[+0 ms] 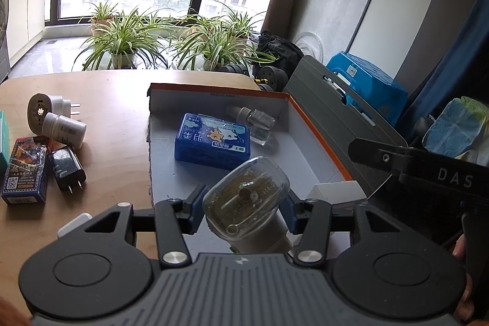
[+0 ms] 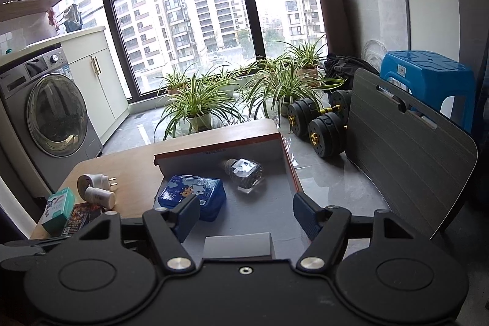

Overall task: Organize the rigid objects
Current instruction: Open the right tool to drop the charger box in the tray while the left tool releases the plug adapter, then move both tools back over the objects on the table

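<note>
My left gripper (image 1: 244,199) is shut on a small device with a clear domed cap and a white body (image 1: 249,194), held just above the near end of a shallow cardboard box with an orange rim (image 1: 318,127). In the box lie a blue case (image 1: 214,141) and a clear glass bottle (image 1: 256,124). My right gripper (image 2: 247,203) is open over the same box (image 2: 244,150), nothing between its pads. A white box (image 2: 238,245) lies on the box floor just below and behind its fingertips. The blue case (image 2: 192,197) and bottle (image 2: 246,173) lie beyond.
Left of the box on the wooden table (image 1: 116,100) lie a white plug adapter (image 1: 45,112), a white pill bottle (image 1: 64,130), a black charger (image 1: 65,168), a dark card box (image 1: 26,173) and a teal carton (image 2: 58,210). A grey board (image 2: 406,158) leans at the right.
</note>
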Tool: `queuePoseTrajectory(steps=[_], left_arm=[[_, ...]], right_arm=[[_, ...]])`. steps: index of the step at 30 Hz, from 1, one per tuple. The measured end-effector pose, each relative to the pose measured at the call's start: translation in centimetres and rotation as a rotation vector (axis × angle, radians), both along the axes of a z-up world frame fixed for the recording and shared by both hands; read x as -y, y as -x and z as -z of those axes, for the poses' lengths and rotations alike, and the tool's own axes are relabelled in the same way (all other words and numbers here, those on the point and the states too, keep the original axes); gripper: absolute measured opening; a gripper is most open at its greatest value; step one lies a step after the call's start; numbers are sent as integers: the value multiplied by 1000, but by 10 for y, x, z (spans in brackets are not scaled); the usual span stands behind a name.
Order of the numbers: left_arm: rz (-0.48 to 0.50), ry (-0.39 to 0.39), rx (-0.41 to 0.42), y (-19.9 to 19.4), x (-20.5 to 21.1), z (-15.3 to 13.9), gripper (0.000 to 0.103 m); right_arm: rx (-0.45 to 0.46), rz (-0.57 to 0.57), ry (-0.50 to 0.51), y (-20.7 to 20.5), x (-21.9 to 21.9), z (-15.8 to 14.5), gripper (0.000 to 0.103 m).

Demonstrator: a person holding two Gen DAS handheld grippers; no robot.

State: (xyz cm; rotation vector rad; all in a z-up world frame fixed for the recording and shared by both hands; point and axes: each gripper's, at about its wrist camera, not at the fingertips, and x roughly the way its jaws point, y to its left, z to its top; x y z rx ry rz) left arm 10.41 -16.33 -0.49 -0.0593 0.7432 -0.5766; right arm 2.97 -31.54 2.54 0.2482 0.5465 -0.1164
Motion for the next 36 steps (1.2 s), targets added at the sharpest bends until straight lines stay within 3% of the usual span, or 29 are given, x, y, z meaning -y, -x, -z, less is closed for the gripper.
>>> queuePoseTrajectory(steps=[2,4,11,17,36], left_arm=[[3,5,-2,0,0,0,50],[11,17,-9,0,1,-1,62],[-11,14,0,1,-3,-6,64],[-56,15,23,3,-15,-17,75],[-244,-46,20,19,-107,-14,86]], right_arm=[[0,0,-1,0,0,-1,81],[1,-3,3,0,-1,-2,81],[17,2,13,2,-3,-5,81],[38,-17,12,4,-4,-9,83],[8,-187,50,8,-54,-9,86]])
